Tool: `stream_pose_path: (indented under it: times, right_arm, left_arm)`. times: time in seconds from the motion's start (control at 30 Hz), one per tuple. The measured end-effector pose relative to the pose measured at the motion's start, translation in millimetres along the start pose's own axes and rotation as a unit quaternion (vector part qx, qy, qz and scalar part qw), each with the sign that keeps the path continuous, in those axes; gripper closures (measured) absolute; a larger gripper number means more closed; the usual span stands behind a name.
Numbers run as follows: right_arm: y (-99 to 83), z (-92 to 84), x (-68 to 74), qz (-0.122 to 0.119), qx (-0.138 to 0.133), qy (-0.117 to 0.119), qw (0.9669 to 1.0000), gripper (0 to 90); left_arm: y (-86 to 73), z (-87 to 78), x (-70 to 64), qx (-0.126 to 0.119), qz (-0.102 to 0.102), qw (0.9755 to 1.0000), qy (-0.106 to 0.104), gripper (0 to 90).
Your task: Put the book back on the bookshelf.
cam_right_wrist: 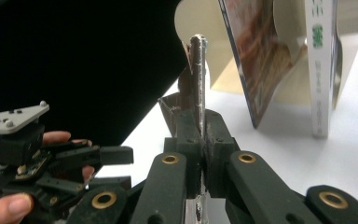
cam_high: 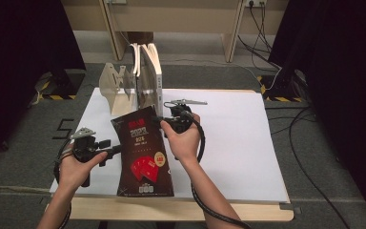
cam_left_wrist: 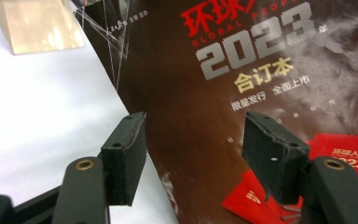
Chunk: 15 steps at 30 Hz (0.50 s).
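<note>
Magazine lifted toward the rack, right gripper [cam_high: 164, 122] carrying.
At frame centre, the magazine [cam_high: 143, 152] hangs tilted above the counter [cam_high: 248, 143], its upper edge clenched in the right jaws; the left gripper [cam_high: 112, 150] stands released beside its left edge. Next move, judged: slotting it upright beside the 2 books [cam_high: 151, 71] in the rack [cam_high: 119, 86].

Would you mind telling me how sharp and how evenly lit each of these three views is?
High view: soft overall, the white sheet bright, black curtains swallowing both sides. Left gripper view: the magazine cover print is crisp with a dotted pattern, while the clear stand behind is pale and blurred. Right gripper view: the black jaws are sharp, the standing books softer, and the upper left is pure black.
</note>
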State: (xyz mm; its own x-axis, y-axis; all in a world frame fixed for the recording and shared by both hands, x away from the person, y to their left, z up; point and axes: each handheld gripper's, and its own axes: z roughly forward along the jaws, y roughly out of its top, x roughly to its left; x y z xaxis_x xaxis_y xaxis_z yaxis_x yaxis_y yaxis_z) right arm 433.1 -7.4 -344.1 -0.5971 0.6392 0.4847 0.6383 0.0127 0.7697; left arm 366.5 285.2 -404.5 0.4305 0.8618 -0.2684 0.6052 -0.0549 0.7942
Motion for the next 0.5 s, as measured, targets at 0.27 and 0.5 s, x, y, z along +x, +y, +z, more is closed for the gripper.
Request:
stream_pose_path:
  times: [0.27, 0.5]
  right_arm:
    - [9.2, 11.4, 12.1, -0.013, -0.021, 0.0, 0.9997, 87.7]
    - [16.9, 19.1, 20.6, -0.025, -0.038, 0.0, 0.999, 87.7]
  left_arm:
    - [11.7, -3.9, -8.7, -0.018, 0.011, 0.9997, -0.009, 39.2]
    - [21.6, -8.2, -17.8, -0.04, 0.01, 0.9989, -0.021, 39.3]
